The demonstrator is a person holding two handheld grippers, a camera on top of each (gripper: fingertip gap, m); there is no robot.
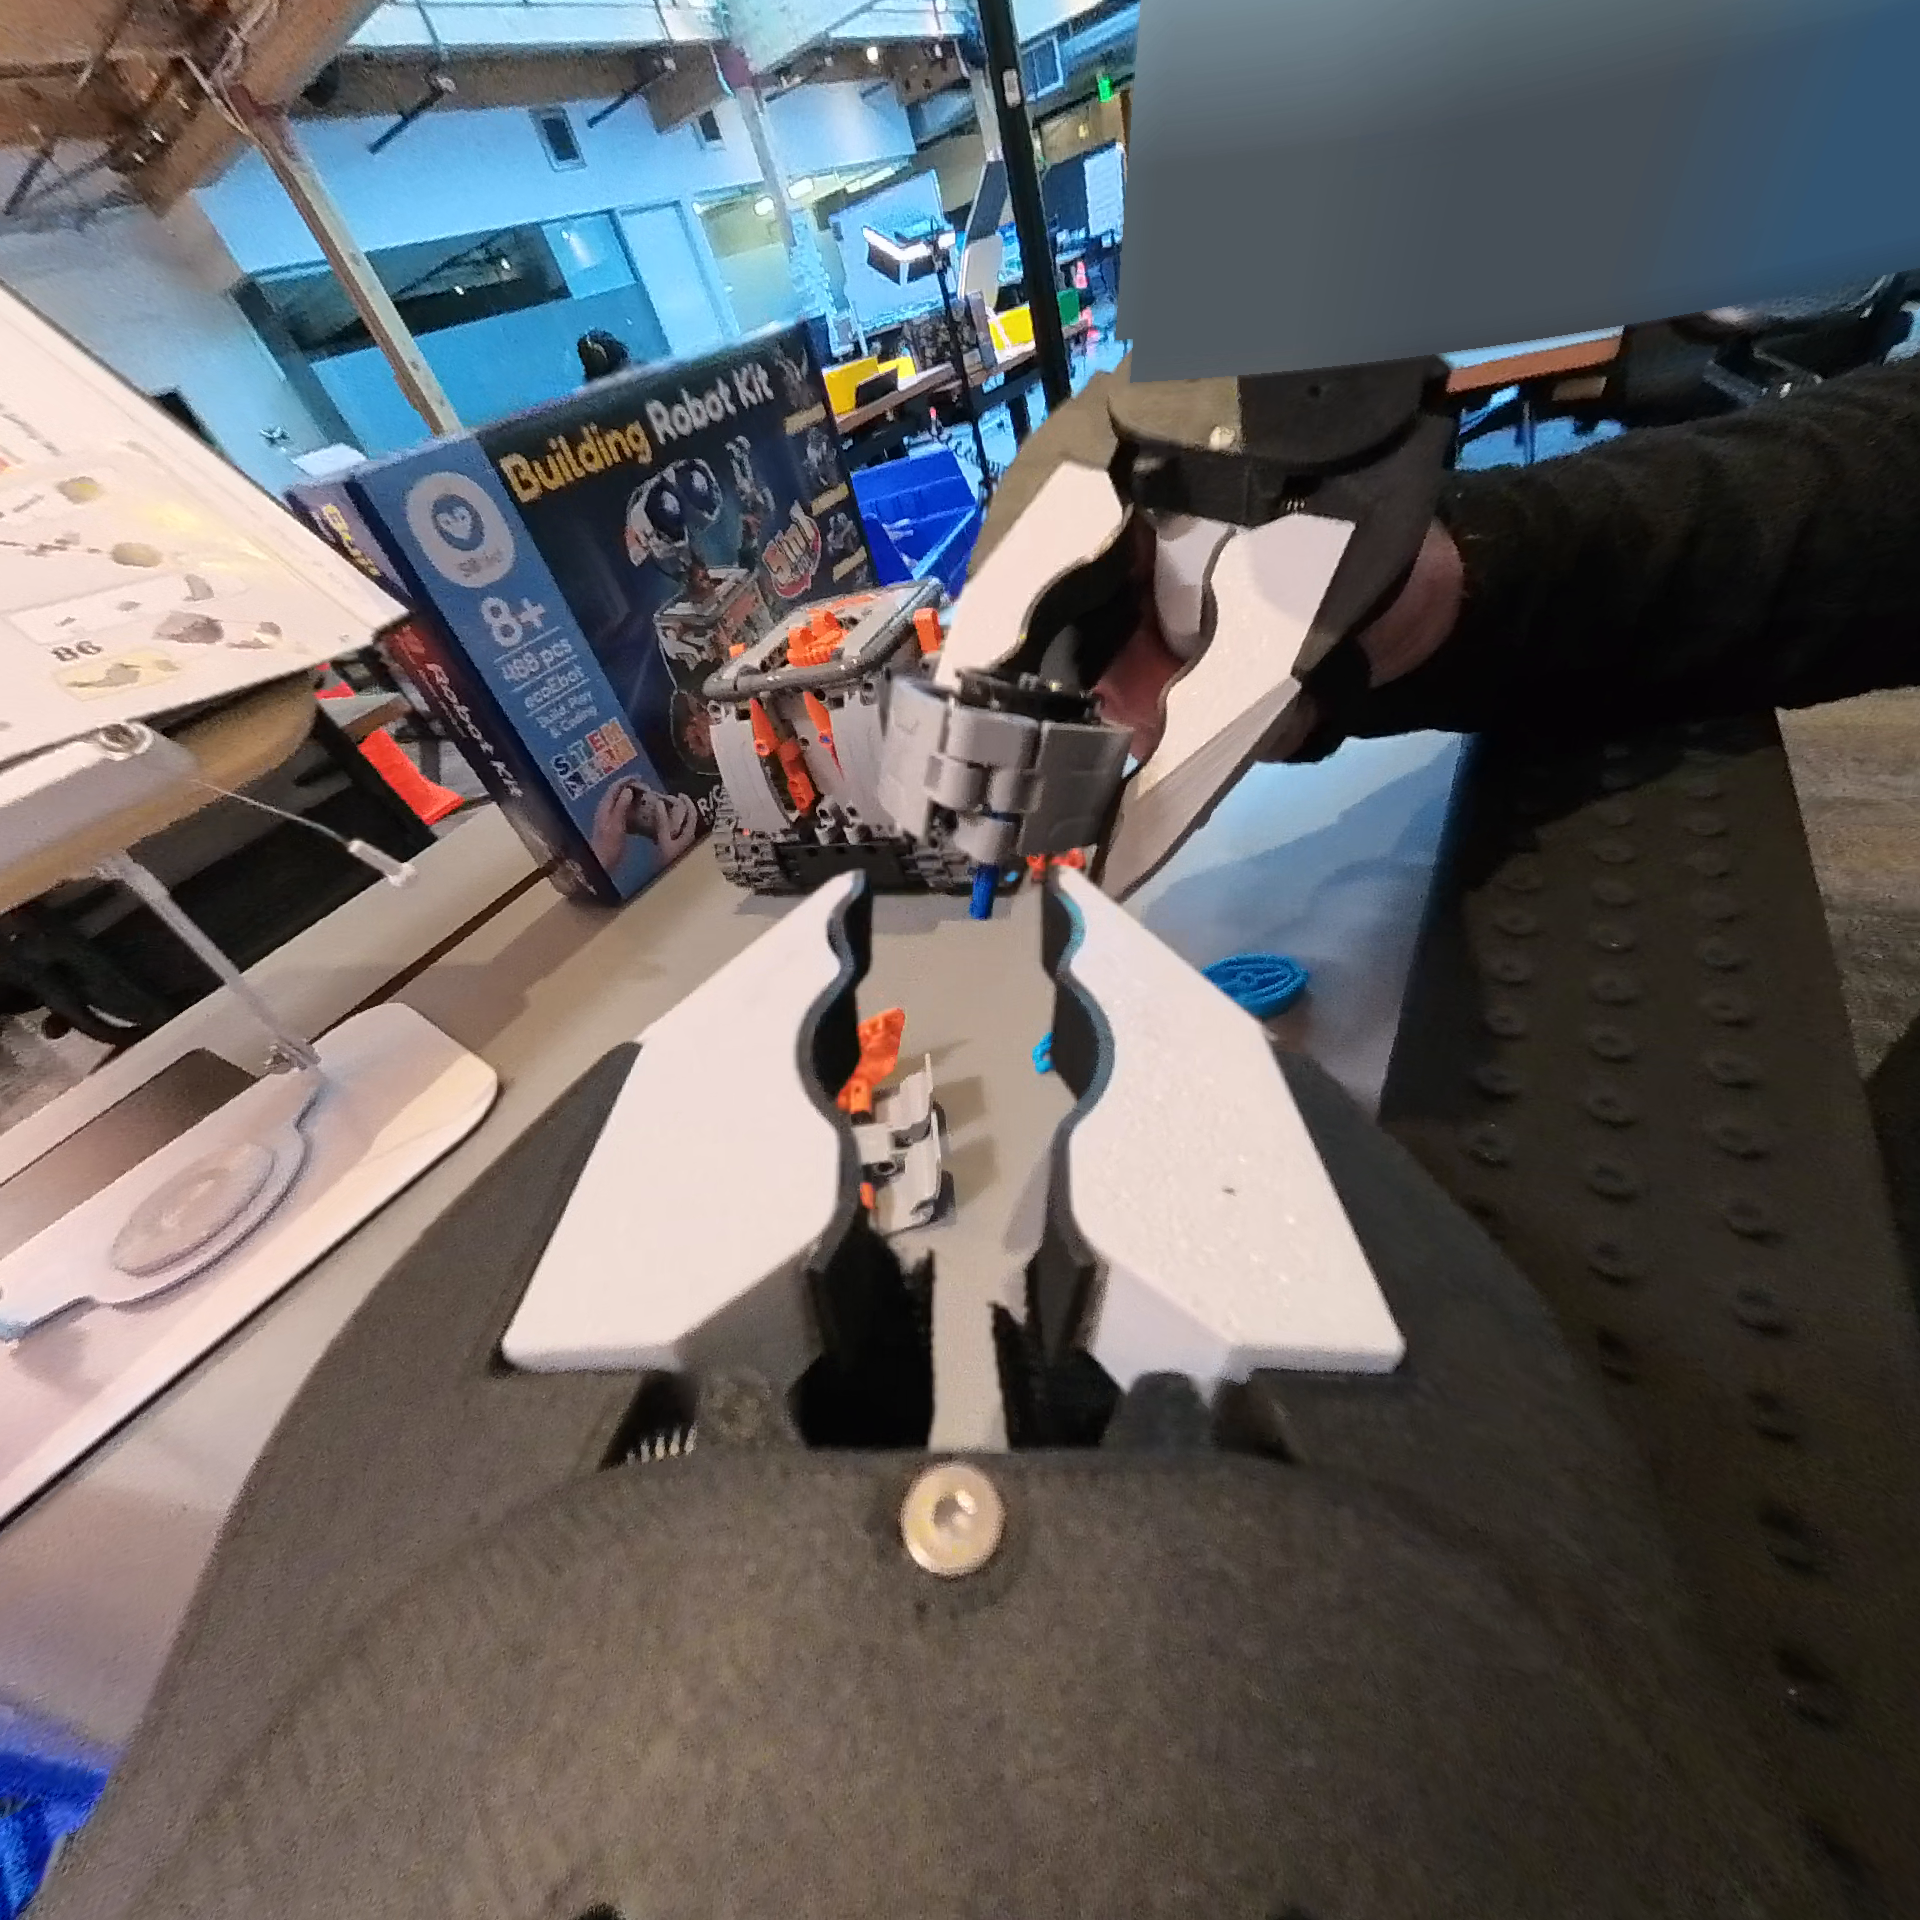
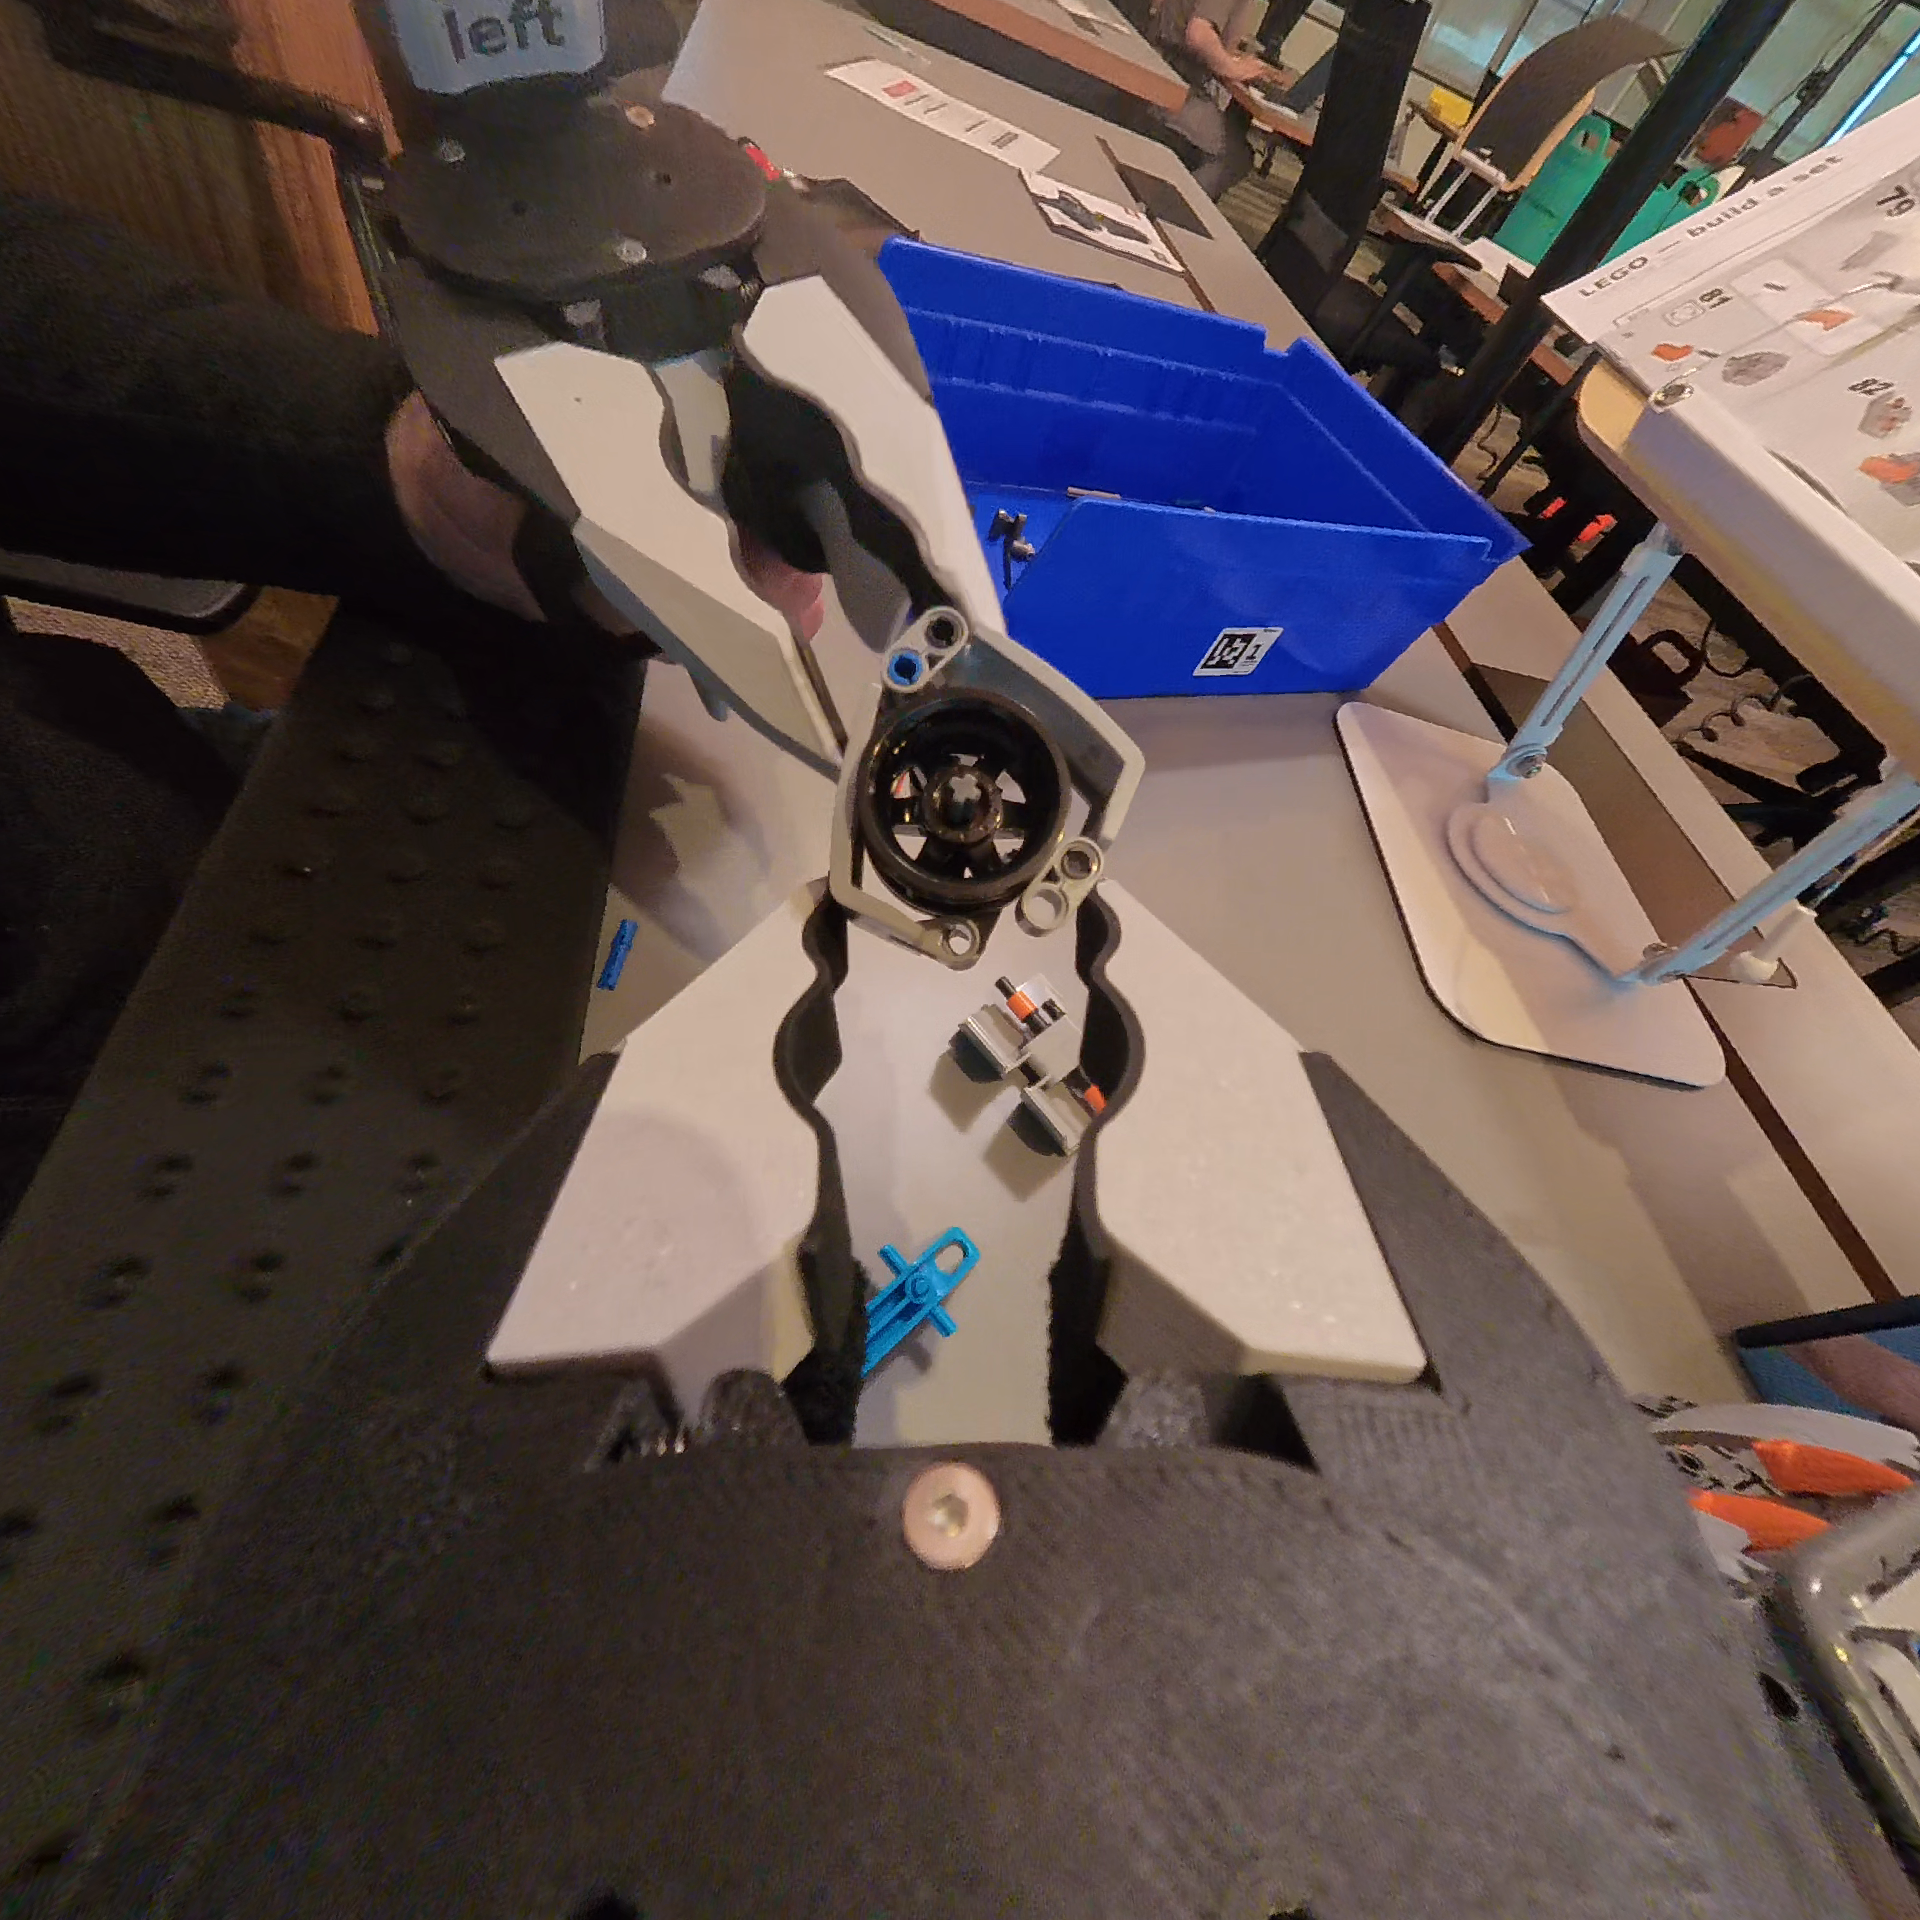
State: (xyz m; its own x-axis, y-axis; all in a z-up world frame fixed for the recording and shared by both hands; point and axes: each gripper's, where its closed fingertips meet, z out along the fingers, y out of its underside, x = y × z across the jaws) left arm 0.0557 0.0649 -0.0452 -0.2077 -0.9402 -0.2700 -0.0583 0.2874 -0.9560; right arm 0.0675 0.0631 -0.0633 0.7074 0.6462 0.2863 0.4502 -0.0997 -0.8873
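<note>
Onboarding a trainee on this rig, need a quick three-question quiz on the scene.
1. True or false: the tracked model sits inside the bin.
2. What fills the grey frame at the fingertips? A black wheel, B orange gear, C blue box.
3. Which gripper's fingers flank the light-blue piece?
Key: 1 false, the tracked robot model stands by the kit box, outside the blue bin; 2 A; 3 right gripper.

Open-plan workshop: long grey tables (image 2: 1299, 831), blue parts bin (image 2: 1195, 499), propped instruction sheets (image 2: 1766, 312).
</note>
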